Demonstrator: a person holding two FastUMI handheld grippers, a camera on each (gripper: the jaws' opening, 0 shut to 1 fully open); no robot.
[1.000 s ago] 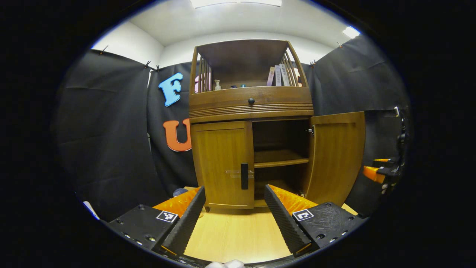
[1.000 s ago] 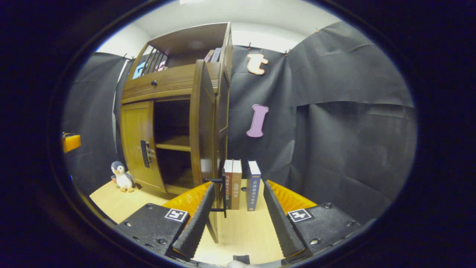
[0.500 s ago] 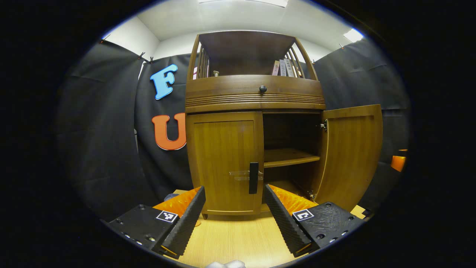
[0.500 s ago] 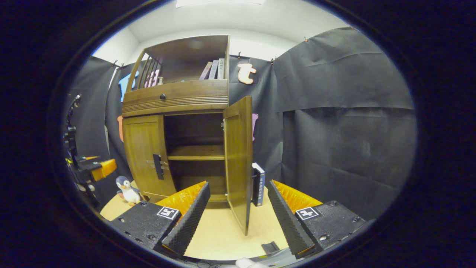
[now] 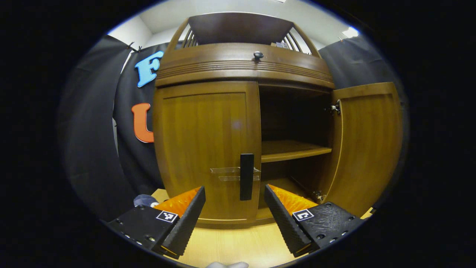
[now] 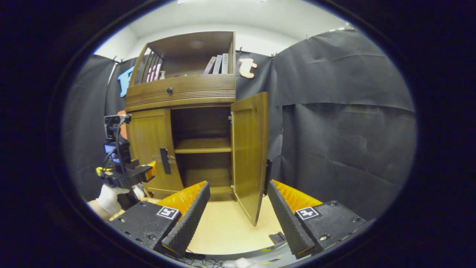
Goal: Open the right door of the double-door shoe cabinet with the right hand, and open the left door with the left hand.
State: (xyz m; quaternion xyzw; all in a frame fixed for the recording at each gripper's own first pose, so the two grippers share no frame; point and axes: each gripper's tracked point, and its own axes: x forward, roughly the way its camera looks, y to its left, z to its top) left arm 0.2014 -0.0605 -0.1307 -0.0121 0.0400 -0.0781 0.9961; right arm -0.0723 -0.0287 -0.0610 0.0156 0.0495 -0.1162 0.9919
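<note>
Wooden shoe cabinet (image 5: 241, 67): right door (image 5: 366, 145) open, left door (image 5: 204, 149) shut.

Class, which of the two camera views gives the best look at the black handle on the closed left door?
The left gripper view: the handle stands large, upright and unobstructed on the left door, just above the open left gripper. In the right gripper view the same handle is small, far off and seen at an angle.

I see the right door (image 6: 250, 152) standing open, the left door (image 6: 150, 149) shut, my right tool (image 6: 238, 208) spread wide before the cabinet (image 6: 186, 93).
</note>
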